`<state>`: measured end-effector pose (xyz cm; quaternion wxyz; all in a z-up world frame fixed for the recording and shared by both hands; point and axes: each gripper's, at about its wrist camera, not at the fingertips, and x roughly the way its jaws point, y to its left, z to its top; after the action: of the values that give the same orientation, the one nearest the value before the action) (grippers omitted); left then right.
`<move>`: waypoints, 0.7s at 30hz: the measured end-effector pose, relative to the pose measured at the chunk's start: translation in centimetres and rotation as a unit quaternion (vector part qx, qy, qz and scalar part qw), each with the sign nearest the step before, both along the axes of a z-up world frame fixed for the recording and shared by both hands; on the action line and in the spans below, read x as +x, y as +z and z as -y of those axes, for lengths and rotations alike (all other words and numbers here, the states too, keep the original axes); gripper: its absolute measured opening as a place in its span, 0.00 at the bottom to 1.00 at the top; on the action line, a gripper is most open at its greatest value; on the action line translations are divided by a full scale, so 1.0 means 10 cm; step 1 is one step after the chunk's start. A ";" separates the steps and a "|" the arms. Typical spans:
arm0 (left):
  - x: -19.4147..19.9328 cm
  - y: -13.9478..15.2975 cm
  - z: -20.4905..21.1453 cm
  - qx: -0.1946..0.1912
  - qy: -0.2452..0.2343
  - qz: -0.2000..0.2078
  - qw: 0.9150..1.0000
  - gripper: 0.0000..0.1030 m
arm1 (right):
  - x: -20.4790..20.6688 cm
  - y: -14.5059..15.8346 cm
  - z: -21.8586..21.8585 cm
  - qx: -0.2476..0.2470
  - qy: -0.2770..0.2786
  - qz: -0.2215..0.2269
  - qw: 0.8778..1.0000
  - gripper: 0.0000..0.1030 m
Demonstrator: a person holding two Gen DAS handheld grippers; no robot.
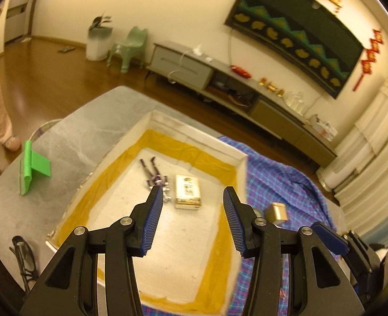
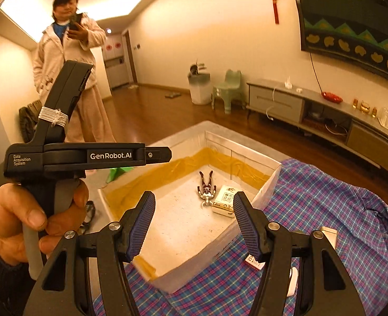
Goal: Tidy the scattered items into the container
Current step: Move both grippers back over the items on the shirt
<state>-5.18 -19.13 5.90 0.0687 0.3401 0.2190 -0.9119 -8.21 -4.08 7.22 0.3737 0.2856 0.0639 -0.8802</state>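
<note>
Left of the box (image 1: 120, 144): green stand (image 1: 33, 167), glasses (image 1: 23, 252). Both look light and stiff; I'd pinch the glasses at the bridge. In the box: figure (image 1: 154, 177) and small carton (image 1: 188, 191). My left gripper (image 1: 193, 218) hangs above it, spread, holding nothing. Right of the box, on the plaid shirt (image 2: 325, 205), a little cardboard cube (image 1: 277, 210) looks light; grip its flat sides. Right gripper (image 2: 194, 223) spread, empty.

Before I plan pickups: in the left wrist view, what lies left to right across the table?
Glasses → green stand → figure → white pack → small box.
</note>
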 end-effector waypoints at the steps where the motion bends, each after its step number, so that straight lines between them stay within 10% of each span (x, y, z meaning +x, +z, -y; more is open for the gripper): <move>1: 0.03 0.02 -0.05 -0.004 -0.008 -0.006 1.000 0.49 | 0.05 0.01 -0.06 -0.007 0.001 -0.001 1.000 0.61; 11: 0.22 0.08 -0.83 -0.048 -0.102 -0.052 0.992 0.49 | 0.37 -0.16 -0.69 -0.033 -0.035 -0.006 0.999 0.61; 21: -0.02 -0.31 -1.59 -0.073 -0.203 0.002 0.976 0.49 | 0.21 -0.77 -1.37 0.012 -0.155 0.056 0.986 0.54</move>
<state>-5.40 -3.28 2.82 -0.0930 0.3731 0.0778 -0.9199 -6.14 9.62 -0.48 0.2322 0.3453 0.0083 -0.9093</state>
